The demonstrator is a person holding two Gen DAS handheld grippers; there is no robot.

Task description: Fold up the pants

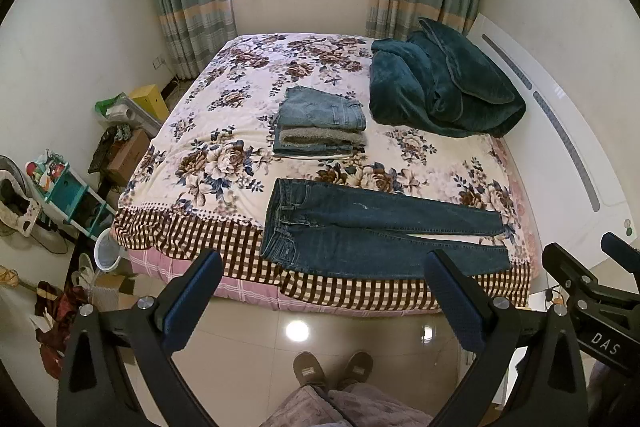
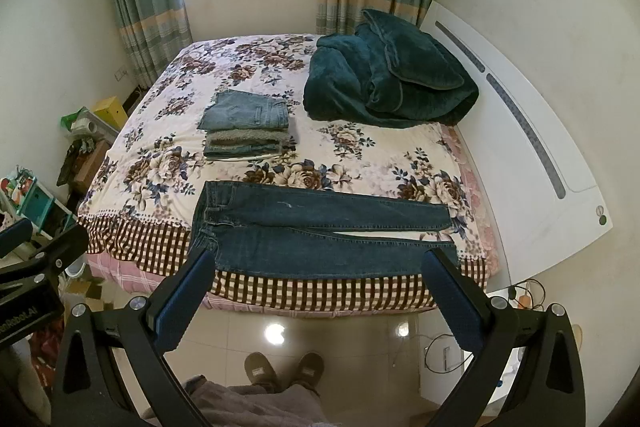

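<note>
I am holding my left gripper (image 1: 320,301) and right gripper (image 2: 316,301) with jaws spread wide, gripping nothing. The dark jeans (image 1: 380,235) are lying flat across the bed (image 1: 224,155) at lower centre, below a stack of folded clothes (image 1: 320,125).

Bare bed (image 1: 192,131) cover lies open left of the jeans (image 1: 376,231) at the near edge; a folded stack (image 1: 320,123) blocks the middle, a green blanket (image 1: 440,87) fills the far right corner
</note>
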